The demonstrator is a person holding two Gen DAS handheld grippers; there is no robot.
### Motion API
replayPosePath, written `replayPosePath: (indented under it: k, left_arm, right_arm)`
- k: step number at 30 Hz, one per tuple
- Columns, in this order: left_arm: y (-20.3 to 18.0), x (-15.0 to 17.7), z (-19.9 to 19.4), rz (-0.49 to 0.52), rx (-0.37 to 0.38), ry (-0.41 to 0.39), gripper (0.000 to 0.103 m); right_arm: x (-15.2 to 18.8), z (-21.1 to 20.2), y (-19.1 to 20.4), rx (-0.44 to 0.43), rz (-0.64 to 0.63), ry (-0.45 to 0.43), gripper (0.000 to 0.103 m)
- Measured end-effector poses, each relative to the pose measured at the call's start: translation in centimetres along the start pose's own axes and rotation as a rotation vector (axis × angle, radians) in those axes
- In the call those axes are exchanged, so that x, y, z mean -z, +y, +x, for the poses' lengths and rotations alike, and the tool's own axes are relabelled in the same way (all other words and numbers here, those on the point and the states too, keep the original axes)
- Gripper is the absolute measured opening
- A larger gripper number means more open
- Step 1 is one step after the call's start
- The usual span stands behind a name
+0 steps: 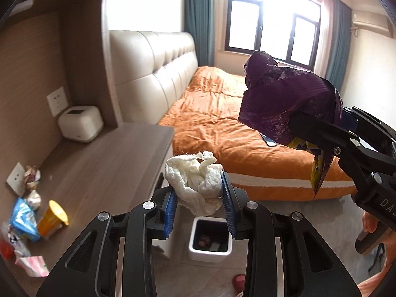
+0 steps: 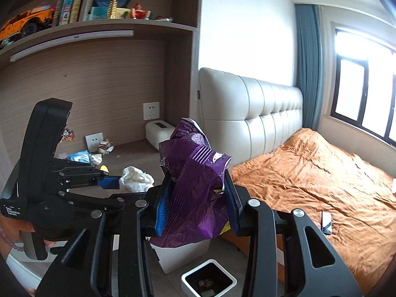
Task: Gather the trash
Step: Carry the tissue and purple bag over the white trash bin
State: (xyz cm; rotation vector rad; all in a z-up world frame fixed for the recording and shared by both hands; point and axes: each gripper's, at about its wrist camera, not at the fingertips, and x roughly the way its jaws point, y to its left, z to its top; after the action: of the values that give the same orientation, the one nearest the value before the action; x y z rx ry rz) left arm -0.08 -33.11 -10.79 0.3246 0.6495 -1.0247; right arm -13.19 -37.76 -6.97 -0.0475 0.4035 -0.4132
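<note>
We hold two pieces of trash at once. Our left gripper [image 1: 200, 193] is clamped on a crumpled white tissue [image 1: 195, 180], the blue pads [image 1: 170, 212] pressing it from both sides. Our right gripper [image 2: 198, 203] is clamped on a crumpled purple snack bag [image 2: 195, 193], which sticks up above the fingers and hangs down below them.

What matters for the coming move is where the white bin [image 1: 231, 245] lies. It stands on the floor, just beside the end of the desk [image 1: 111, 158] and near the foot-side edge of the bed [image 1: 247, 133]. In the left wrist view its open mouth shows directly under the tissue, between the two fingers, so we judge the left gripper to be close to over it. In the right wrist view the bin [image 2: 231, 278] sits low in the frame, below the bag and a little to its right; the right gripper seems to need more travel forward and down. The left hand looks the nearer of the two. The bin already has a few scraps at its bottom.

The bag is the longer item, its long axis running roughly upright through the fingers, and we think it could catch the bin's rim if let go off-centre.

More trash waits at the back left corner of the desk: a yellow cup [image 1: 53, 219] lying on its side, a blue wrapper [image 1: 23, 219] and some crumpled paper [image 1: 32, 177] by the wall sockets.
</note>
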Motion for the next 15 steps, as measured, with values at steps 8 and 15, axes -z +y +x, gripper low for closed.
replayPosePath:
  k: [8, 15]
  left_arm:
    - [-2.3, -0.5, 5.2, 0.018, 0.066, 0.039, 0.033]
    - [-3.3, 1.7, 11.7, 0.03, 0.089, 0.119, 0.033]
  right_arm:
    - [1.7, 1.6, -3.8, 0.051, 0.038, 0.046, 0.04]
    - [5.0, 5.7, -6.7, 0.042, 0.073, 0.116, 0.04]
